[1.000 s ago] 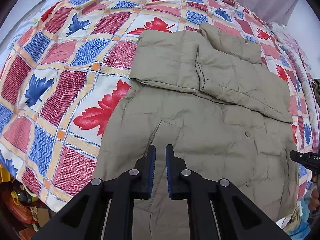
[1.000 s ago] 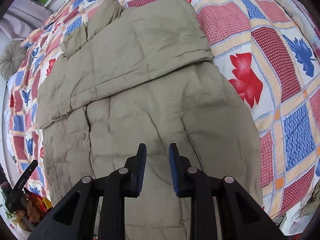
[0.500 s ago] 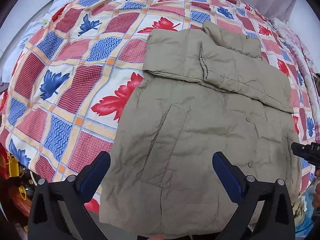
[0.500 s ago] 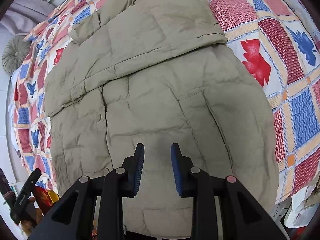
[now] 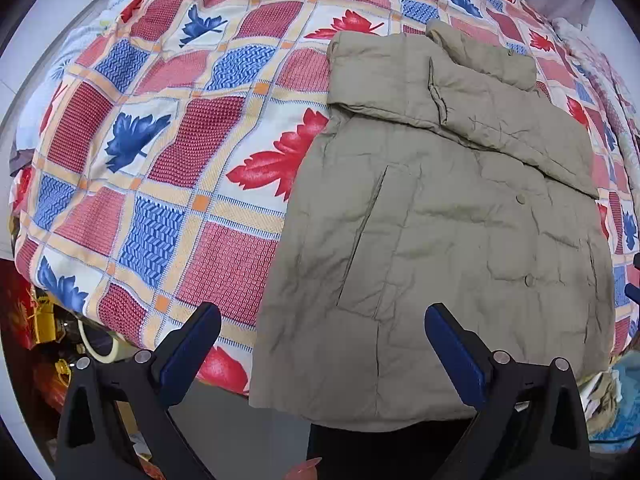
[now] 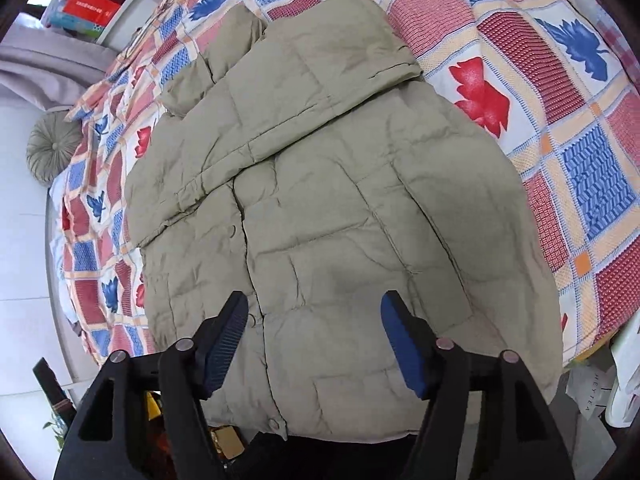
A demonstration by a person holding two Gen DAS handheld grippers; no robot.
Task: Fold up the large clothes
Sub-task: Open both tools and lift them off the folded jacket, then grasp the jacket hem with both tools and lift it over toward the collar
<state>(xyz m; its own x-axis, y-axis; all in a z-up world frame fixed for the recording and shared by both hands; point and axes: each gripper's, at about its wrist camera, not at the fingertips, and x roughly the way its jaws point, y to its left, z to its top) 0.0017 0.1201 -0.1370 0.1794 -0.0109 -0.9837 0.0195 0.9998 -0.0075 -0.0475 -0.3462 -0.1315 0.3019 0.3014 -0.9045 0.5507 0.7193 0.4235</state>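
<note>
Both grippers, left (image 5: 322,338) and right (image 6: 314,326), hung wide open over the coat's (image 5: 436,240) bottom edge, holding nothing. The coat lay flat on the bed (image 5: 160,160). Earlier the right one was shut

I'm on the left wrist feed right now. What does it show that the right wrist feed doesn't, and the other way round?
Only the left wrist view shows the jacket's slanted pocket slit and a roll of tape below the bed edge. Only the right wrist view shows the red box on a shelf and the whole round cushion. Both show the khaki jacket lying on the leaf-patterned bedspread, sleeves folded across, with an open claw above its hem: left claw, right claw.
</note>
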